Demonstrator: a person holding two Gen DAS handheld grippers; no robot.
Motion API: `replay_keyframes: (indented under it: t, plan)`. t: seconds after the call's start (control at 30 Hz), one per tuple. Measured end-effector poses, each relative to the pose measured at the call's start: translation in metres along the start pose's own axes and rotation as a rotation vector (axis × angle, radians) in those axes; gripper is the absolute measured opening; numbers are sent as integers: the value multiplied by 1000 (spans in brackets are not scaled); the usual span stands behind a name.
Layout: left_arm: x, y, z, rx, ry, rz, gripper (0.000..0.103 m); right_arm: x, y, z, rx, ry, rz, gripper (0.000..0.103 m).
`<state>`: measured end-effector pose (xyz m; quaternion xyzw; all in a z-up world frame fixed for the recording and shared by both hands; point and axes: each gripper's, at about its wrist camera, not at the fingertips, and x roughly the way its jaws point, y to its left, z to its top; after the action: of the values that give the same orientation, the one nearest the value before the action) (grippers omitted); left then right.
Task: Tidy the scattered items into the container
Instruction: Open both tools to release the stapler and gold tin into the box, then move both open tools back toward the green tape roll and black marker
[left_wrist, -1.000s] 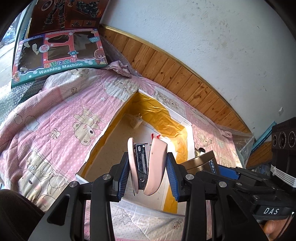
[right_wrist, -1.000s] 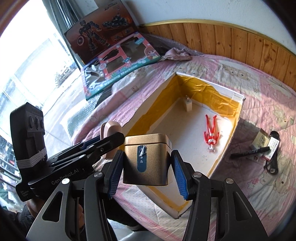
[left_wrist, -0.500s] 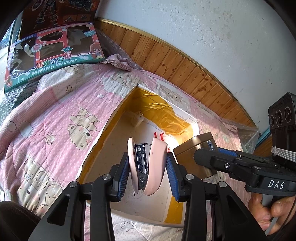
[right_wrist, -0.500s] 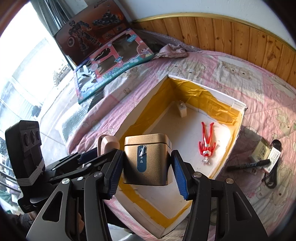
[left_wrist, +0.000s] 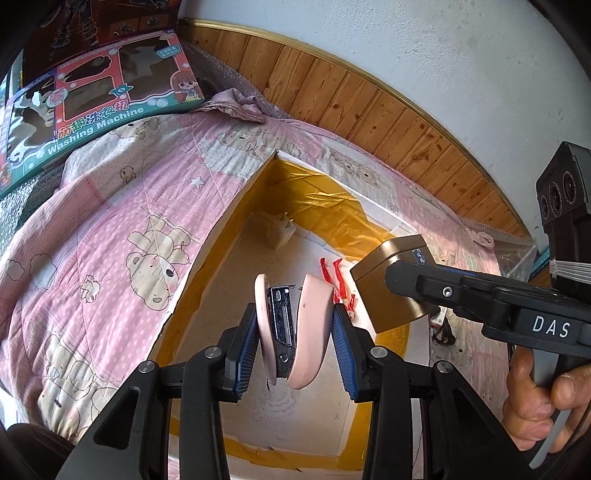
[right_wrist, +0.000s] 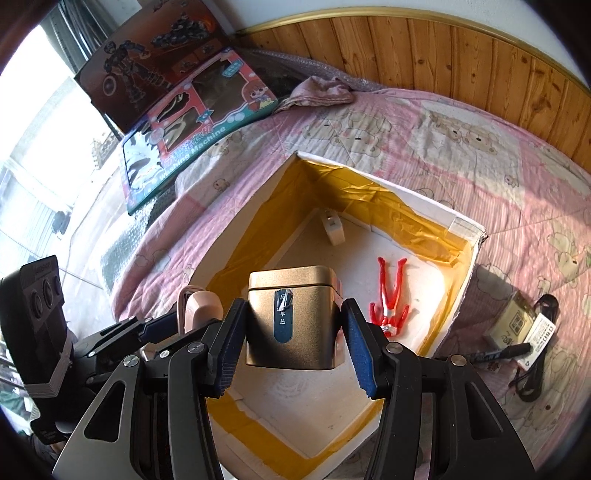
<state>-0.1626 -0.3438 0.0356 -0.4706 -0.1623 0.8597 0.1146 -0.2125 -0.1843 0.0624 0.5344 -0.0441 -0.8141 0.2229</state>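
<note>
Currently left tongs (left_wrist: 294, 332) clamp pink stapler (left_wrist: 291, 328), right tongs (right_wrist: 291, 339) clamp gold tin (right_wrist: 291, 321); both held above foam box (right_wrist: 461, 225), ready for drop. Marker (right_wrist: 495, 352) on bed at 3 o'clock.

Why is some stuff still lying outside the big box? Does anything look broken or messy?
The white foam box has a ragged, torn right corner and wrinkled yellow tape. Outside it, on the pink bear quilt, lie a small cardboard packet, a black marker and a black cord, not tidied yet. Nothing looks spilled.
</note>
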Motion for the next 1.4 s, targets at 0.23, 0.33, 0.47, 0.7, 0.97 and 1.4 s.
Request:
replay_keyframes:
  t: [0.23,0.33,0.47,0.7,0.97,1.4]
  plan:
    - [24,-6,13,24,49,31,40,23,-19,17,8,39,-35,54]
    - [35,-6,18,25,74,44,40,35,-26,23,11,57,-40,54]
    - [48,-5,24,23,103,66,40,54,-29,31,3,89,-58,54]
    - [71,-11,33,54,154,114,40,88,-34,42,-16,136,-89,55]
    - [93,-13,39,81,180,178,40,116,-41,49,-6,172,-100,55]
    - [86,-8,39,74,169,228,53,82,-40,49,20,137,-16,56]
